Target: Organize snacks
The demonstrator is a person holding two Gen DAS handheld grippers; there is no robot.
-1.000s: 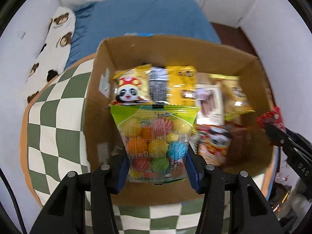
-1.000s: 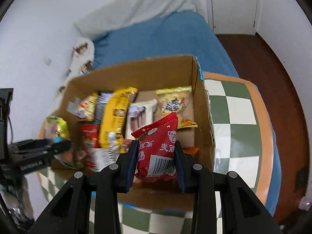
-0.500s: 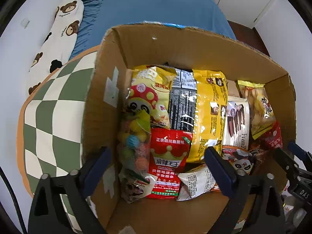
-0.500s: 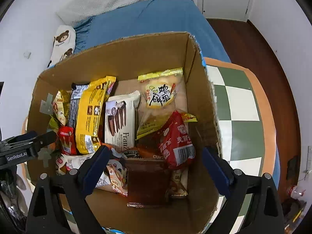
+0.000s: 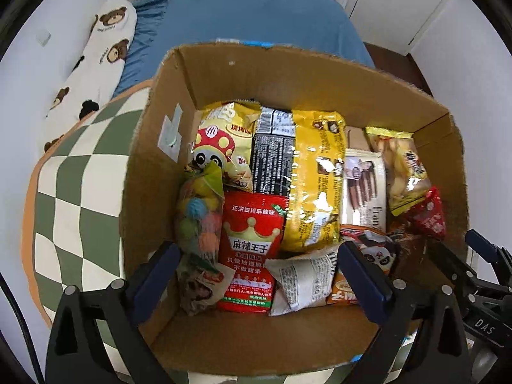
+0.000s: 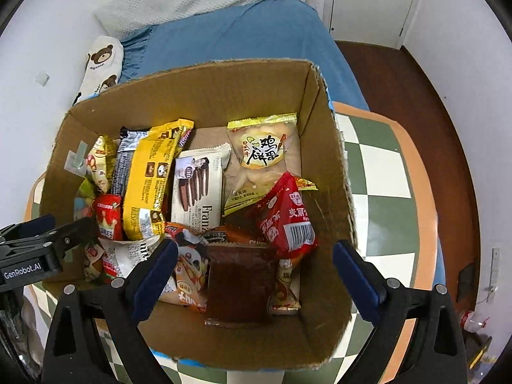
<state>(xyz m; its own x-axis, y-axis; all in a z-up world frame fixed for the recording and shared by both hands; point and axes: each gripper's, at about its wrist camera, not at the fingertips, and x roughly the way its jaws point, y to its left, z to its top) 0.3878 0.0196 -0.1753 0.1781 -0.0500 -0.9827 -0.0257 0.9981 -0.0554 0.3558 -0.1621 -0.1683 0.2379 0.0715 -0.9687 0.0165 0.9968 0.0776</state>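
Both pairs of fingers stand wide apart with nothing pressed between them. The left gripper (image 5: 256, 275) hangs over the near left part of the cardboard box (image 5: 307, 73), pointing almost straight down. The right gripper (image 6: 254, 275) does the same over the near right part.

The snacks all lie inside the box, which sits on a green and white checked table (image 5: 64, 192) with a blue bed (image 5: 249, 25) at twelve o'clock beyond it. In the left view, a clear bag of coloured balls (image 5: 198, 214) leans against the box wall at nine o'clock, touching a red packet with a crown (image 5: 252, 243) just beside it. A long yellow packet (image 5: 315, 179) lies in the middle. In the right view, a red packet with a barcode (image 6: 288, 220) rests tilted at about three o'clock of the heap, on top of a dark brown packet (image 6: 238, 281) and touching a pale cracker bag (image 6: 262, 156) behind it. A white wafer packet (image 6: 200, 188) lies at the centre.

Judging by the empty, spread fingers over the filled box, the step in hand is the release: each gripper looks to have finished a drop. No snack shows on the table outside the box in either view, so the packing may be close to done. The next move likely calls for lifting both grippers straight up clear of the box walls, without catching a packet edge, then looking around for anything left.
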